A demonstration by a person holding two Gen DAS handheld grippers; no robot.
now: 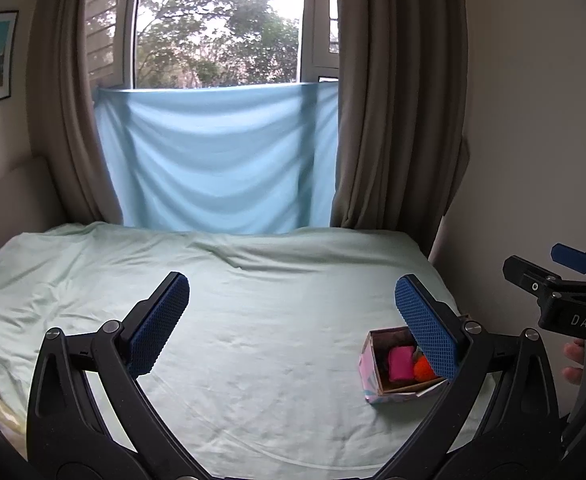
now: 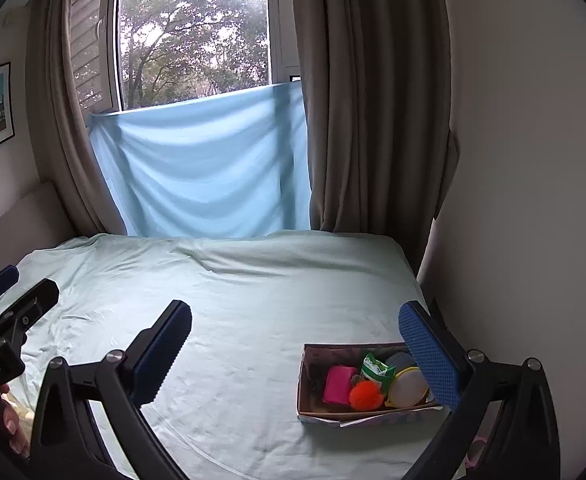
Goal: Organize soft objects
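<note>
A small patterned cardboard box sits on the pale green bed sheet near the bed's right edge. Inside lie a pink soft block, an orange fuzzy ball, a green-and-white packet and a round grey pouch with yellow trim. The box also shows in the left wrist view, with the pink block and orange ball. My left gripper is open and empty above the sheet. My right gripper is open and empty, its right finger over the box's far end.
A light blue cloth hangs across the lower window between brown curtains. A white wall runs along the bed's right side. A beige headboard stands at the left. The other gripper shows at each view's edge.
</note>
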